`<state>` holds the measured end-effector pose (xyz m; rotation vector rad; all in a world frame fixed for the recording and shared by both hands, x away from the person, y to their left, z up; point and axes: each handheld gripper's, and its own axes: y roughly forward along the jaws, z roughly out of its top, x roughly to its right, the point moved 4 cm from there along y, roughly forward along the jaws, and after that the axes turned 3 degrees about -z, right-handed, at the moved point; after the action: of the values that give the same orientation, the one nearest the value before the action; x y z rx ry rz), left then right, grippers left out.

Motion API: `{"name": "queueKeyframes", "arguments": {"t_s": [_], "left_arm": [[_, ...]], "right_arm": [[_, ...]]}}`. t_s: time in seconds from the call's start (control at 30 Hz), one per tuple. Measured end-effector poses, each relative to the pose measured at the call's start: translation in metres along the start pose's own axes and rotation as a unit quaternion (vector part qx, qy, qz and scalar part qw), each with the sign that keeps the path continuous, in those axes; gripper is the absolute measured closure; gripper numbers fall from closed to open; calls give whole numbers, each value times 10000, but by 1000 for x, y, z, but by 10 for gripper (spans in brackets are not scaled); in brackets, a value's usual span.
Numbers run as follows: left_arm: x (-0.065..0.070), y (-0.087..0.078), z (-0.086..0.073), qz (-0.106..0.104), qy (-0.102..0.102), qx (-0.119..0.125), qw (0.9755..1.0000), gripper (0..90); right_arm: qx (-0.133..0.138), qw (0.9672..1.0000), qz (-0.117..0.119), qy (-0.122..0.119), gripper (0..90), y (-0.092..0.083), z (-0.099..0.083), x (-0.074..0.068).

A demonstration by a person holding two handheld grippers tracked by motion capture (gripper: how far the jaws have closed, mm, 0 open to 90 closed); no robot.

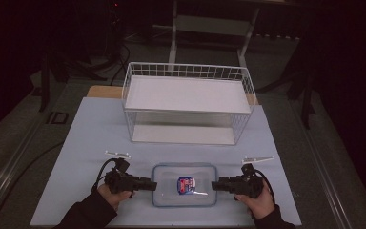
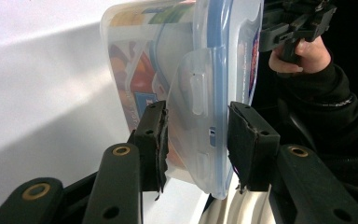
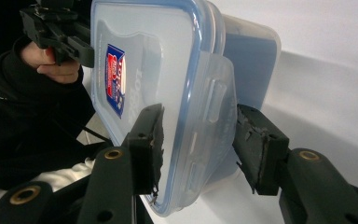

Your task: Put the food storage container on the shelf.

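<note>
Container lies flat on the mat, just in front of the wire basket, lid on. Left of container: my left gripper is clenched on the end latch flap, pads pressing. Right of container: my right gripper straddles the opposite flap, one pad touching, the other apart. I judge both grips should seat squarely on the flaps before lifting level toward the basket.
</note>
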<state>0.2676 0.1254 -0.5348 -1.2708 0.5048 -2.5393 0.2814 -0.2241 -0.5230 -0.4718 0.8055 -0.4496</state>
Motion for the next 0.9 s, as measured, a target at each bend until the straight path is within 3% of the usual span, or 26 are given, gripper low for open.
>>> {"name": "queueKeyframes", "arguments": {"t_s": [0.17,0.3,0.77,0.9], "left_arm": [[6,-2,0,159,197,55,9997,590],[9,-5,6,224,241,138,9994,590],[4,-6,37,404,464,517,9968,583],[-1,-3,54,461,536,617,9956,581]], "right_arm": [[-4,10000,-56,-48,534,-1,-1,-3],[60,9999,-67,-109,533,-1,5,-4],[411,9981,-258,-370,529,-7,44,1],[477,9974,-342,-408,528,-8,59,10]]}}
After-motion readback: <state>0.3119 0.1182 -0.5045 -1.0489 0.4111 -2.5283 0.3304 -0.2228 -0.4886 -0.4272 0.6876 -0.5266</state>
